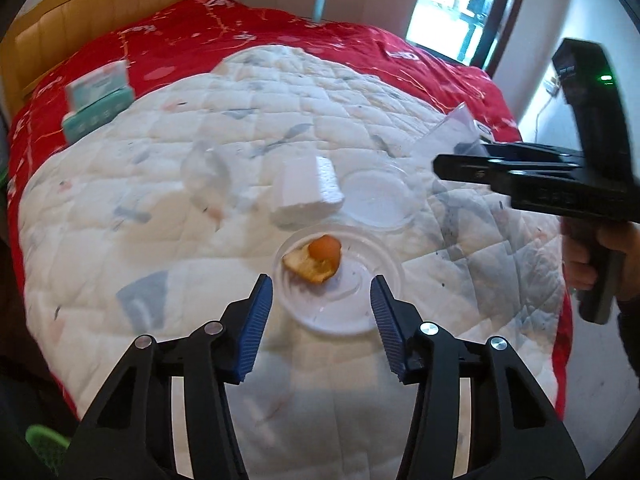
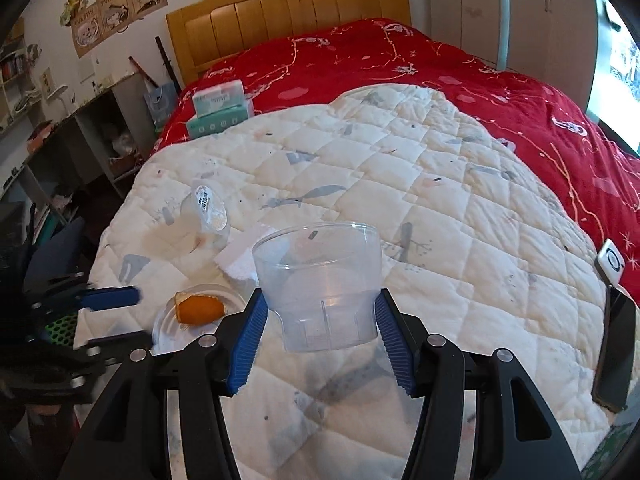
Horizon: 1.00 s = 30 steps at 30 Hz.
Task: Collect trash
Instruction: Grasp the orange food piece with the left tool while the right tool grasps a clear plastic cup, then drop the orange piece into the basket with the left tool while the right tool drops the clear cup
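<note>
Black left gripper (image 1: 322, 292), ribbed blue pads (image 1: 256, 320), silver pivot screws (image 1: 429, 328), right gripper (image 2: 320, 308) alike

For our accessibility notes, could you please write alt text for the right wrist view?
The right gripper holds a clear plastic cup above a white quilt on a red-covered bed. At lower left, orange peel lies on a clear lid, with the left gripper beside it.

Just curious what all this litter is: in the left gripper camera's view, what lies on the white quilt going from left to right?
Teal tissue boxes → clear plastic cup lying on its side → white foam block → flat clear plastic lid → black hand-held gripper holding a clear cup.
</note>
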Available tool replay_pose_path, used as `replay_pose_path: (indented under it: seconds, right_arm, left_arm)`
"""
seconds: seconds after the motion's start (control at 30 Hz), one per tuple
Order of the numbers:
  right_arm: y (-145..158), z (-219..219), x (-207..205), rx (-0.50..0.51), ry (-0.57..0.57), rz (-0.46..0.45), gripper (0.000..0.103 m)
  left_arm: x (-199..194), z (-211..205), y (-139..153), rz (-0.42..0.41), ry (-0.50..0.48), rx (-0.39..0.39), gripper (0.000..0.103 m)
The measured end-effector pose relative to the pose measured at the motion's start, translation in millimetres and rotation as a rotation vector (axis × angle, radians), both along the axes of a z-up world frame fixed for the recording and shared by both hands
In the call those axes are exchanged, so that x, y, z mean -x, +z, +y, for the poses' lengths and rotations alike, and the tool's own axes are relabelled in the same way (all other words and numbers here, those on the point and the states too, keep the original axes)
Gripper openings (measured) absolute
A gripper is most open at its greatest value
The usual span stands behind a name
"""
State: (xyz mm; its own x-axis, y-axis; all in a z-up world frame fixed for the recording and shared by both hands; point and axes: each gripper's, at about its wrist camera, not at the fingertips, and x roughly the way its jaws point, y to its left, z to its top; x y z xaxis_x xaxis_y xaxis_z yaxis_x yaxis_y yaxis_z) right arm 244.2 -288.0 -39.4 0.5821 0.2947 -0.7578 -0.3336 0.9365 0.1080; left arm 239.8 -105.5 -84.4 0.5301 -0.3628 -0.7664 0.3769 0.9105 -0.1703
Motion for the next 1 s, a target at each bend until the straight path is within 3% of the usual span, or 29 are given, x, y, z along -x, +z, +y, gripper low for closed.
replay_pose_path:
  seconds: [0.17, 0.43, 0.7, 0.87, 1.0]
  right_arm:
    - [3.9, -9.6, 12.6, -0.02, -0.007, -0.006, 0.054]
    - [-4.1, -16.3, 24.1, -0.061, -0.023, 0.012, 0.054]
    - [0.7, -4.4, 47.9, -0.071, -0.013, 0.007, 0.054]
    - [9.5, 15.1, 71.1, -0.1, 0.011, -0.002, 0.054]
    - [17.4, 40.9, 94.5, -0.12, 0.045, -0.018, 0.054]
  left_arm:
    - [-16.7, -12.1, -11.7, 0.009, -0.014, -0.019, 0.049]
    - [-26.8, -26.7, -27.9, -0.005, -0.006, -0.096, 0.027]
    - [-11.9, -7.0, -8.0, -0.017, 0.041, 0.037, 0.019]
    - [20.3, 24.0, 18.3, -0.031, 0.087, 0.152, 0.019]
    - [58.4, 60.1, 37.7, -0.066, 0.144, 0.189, 0.019]
